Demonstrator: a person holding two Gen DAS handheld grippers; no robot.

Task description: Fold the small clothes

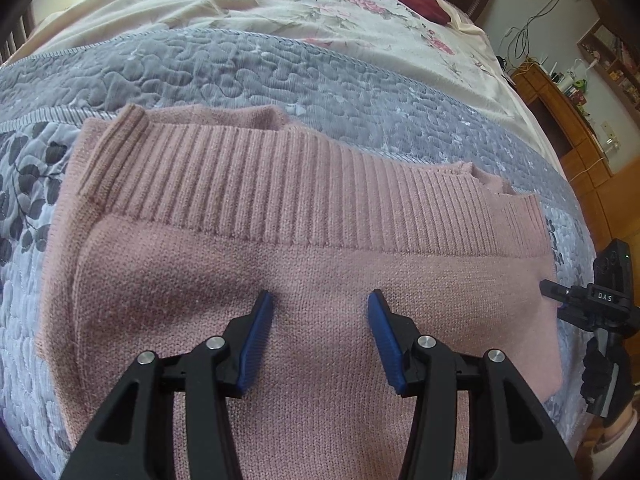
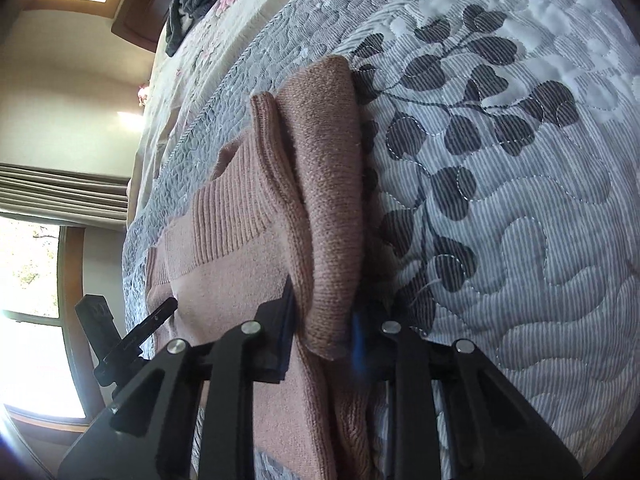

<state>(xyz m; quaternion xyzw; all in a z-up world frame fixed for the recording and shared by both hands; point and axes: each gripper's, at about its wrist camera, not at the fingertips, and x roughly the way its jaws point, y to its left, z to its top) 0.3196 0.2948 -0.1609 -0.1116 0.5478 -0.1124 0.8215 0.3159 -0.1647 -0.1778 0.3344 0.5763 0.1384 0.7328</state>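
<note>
- On the grey leaf-print quilted bedspread (image 1: 248, 68) lies the pink knitted sweater (image 1: 304, 264), partly folded.
- Left gripper (image 1: 320, 340) hovers spread above its middle.
- Right gripper (image 2: 326, 328) pinches a side fold (keep that edge straight).

A home bedroom: a bed spread with a grey quilted leaf-print coverlet (image 2: 520, 200) and floral cream duvet (image 1: 280, 4), a wooden shelf unit (image 1: 560, 120) by the wall, a curtained wood-framed window (image 2: 48, 264).
</note>
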